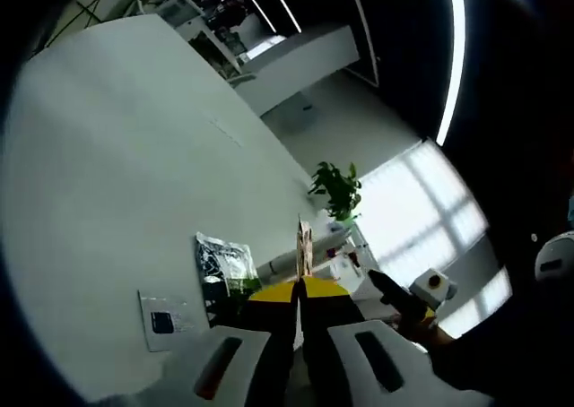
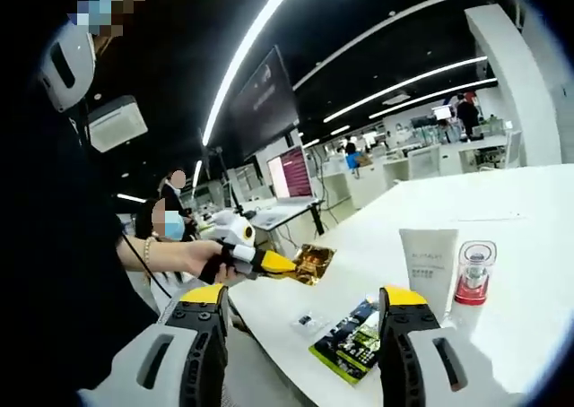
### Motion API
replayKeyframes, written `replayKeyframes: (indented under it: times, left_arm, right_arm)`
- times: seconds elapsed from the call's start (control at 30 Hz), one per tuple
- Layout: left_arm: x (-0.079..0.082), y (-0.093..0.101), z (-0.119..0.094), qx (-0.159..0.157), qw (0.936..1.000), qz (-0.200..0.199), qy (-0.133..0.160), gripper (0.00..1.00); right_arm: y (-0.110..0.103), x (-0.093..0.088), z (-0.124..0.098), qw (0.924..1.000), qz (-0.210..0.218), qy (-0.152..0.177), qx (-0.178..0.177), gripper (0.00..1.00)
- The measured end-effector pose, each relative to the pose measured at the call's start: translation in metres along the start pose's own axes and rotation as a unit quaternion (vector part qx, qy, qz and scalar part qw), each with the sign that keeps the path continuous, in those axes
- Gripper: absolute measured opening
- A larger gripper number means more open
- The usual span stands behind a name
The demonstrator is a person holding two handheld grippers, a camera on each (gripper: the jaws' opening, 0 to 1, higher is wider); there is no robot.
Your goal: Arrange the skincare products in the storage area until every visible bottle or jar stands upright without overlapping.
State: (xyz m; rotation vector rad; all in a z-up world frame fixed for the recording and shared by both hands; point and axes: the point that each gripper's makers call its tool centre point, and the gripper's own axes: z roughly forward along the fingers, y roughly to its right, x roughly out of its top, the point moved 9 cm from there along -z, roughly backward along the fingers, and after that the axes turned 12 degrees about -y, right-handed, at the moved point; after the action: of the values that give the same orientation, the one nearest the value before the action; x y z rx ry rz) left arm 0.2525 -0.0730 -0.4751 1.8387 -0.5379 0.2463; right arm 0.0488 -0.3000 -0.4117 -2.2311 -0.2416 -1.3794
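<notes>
Left gripper view: left gripper (image 1: 300,290) has jaws together, clamped on a thin gold sachet (image 1: 304,246) standing edge-on above the yellow tips. On the white tabletop (image 1: 108,156) lie 1 green-and-silver foil packet (image 1: 224,268), flat, and 1 small white card (image 1: 164,320) w/ a dark square, near it. Beyond the sachet, a white tube (image 1: 282,264) and a red-based item, too small to tell. 1 potted plant (image 1: 338,190) further back. Right gripper (image 1: 408,304) enters from the right, jaws' state unclear here. Right gripper view: right gripper (image 2: 305,313) jaws wide apart, nothing between them. 1 white tube (image 2: 428,262) stands upright on its cap end; just beside it 1 clear bottle (image 2: 473,272) w/ red base, upright, not overlapping. Green packet (image 2: 352,342) lies flat near the tabletop edge (image 2: 269,322), small card (image 2: 308,321) beside it. A hand (image 2: 193,257) holds the left gripper (image 2: 282,264), shut on the crinkled gold sachet (image 2: 312,264) over the tabletop edge.
</notes>
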Motion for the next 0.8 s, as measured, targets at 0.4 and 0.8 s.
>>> replayKeyframes:
  times: [0.4, 0.8]
  left_arm:
    - [0.009, -0.034, 0.006, 0.027, 0.9992, -0.019, -0.024, 0.01]
    - [0.02, -0.068, 0.014, 0.068, 0.9955, -0.023, -0.063, 0.01]
  right_arm:
    - [0.011, -0.018, -0.015, 0.9986, 0.019, -0.014, -0.047, 0.97]
    - [0.019, -0.02, -0.023, 0.9977, 0.024, -0.023, -0.059, 0.99]
